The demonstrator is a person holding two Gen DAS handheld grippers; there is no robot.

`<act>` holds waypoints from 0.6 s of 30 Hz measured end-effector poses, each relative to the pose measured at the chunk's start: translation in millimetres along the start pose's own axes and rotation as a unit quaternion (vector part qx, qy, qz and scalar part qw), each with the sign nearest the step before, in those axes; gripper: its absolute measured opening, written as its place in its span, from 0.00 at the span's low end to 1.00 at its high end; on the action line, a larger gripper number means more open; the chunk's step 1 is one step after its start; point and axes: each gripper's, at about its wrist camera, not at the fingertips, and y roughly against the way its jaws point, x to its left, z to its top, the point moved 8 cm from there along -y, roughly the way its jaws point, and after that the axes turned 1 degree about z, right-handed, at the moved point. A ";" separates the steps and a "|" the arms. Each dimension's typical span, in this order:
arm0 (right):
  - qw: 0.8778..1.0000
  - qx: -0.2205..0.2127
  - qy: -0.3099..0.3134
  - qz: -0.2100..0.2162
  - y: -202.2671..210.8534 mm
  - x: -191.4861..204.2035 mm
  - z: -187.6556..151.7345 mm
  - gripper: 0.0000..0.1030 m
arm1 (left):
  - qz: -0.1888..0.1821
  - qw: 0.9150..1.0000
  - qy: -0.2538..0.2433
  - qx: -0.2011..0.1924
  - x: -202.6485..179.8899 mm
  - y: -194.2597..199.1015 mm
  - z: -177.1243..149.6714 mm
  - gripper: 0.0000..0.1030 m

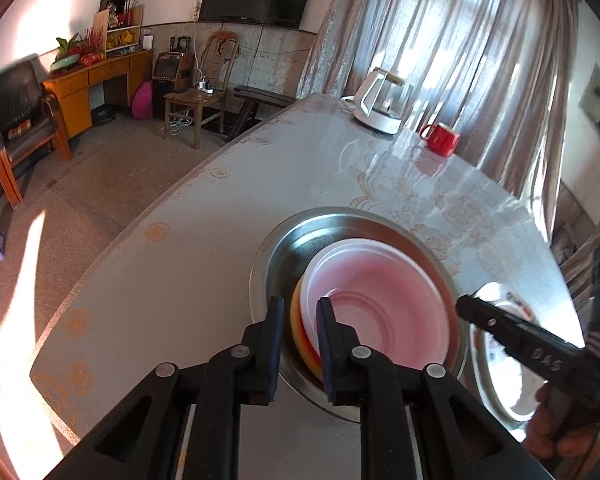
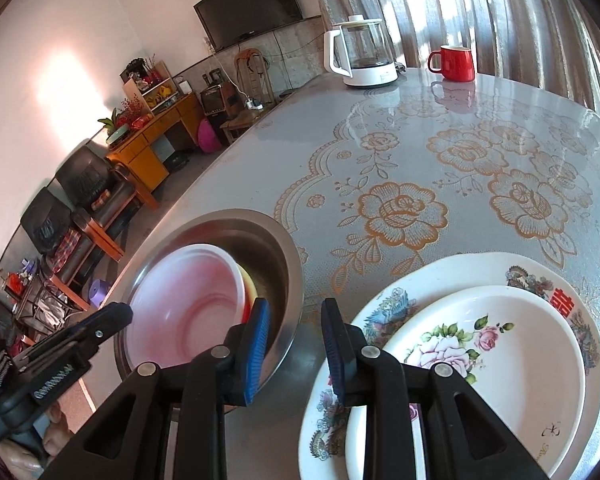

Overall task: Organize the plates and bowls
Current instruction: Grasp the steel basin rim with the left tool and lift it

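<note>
A steel bowl [image 1: 300, 240] holds a pink plastic bowl [image 1: 380, 296] nested on an orange one [image 1: 298, 320]; both tilt inside it. My left gripper [image 1: 299, 344] straddles their near rims, jaws slightly apart, contact unclear. In the right wrist view the steel bowl [image 2: 276, 256] and pink bowl [image 2: 188, 296] sit left. My right gripper [image 2: 296, 340] is open and empty, between the steel bowl and two stacked floral plates: a small one [image 2: 500, 360] on a large one [image 2: 440, 276].
A glass kettle [image 2: 360, 56] and a red mug [image 2: 454, 62] stand at the table's far end. The table edge curves along the left [image 1: 160, 208]. Chairs, a wooden desk and a wall TV are beyond it.
</note>
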 end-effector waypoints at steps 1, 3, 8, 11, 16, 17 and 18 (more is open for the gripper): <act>1.000 0.001 0.000 0.001 -0.9 -0.6 -0.2 0.25 | 0.000 1.000 0.004 -0.003 2.9 2.2 1.4 0.22; 1.000 0.004 0.002 0.004 -2.2 0.2 -0.7 0.25 | 0.005 1.000 0.011 -0.010 11.9 5.4 4.7 0.22; 1.000 0.011 0.002 0.001 -7.7 -2.0 -1.3 0.25 | 0.021 0.999 0.024 -0.004 35.9 1.9 3.1 0.22; 1.000 0.016 0.004 0.001 -10.3 -2.2 -2.9 0.25 | 0.007 1.000 0.026 0.002 38.2 -0.6 -1.4 0.22; 1.000 0.026 0.018 -0.003 -16.6 2.2 -4.2 0.25 | -0.010 1.000 0.013 0.007 28.1 -6.0 -5.3 0.22; 0.999 0.027 0.020 -0.003 -17.6 3.5 -4.5 0.24 | -0.012 1.000 0.008 0.008 25.6 -7.5 -4.9 0.22; 0.999 0.028 0.022 -0.003 -18.9 4.5 -4.9 0.23 | -0.011 1.000 0.002 0.009 23.3 -9.3 -4.8 0.22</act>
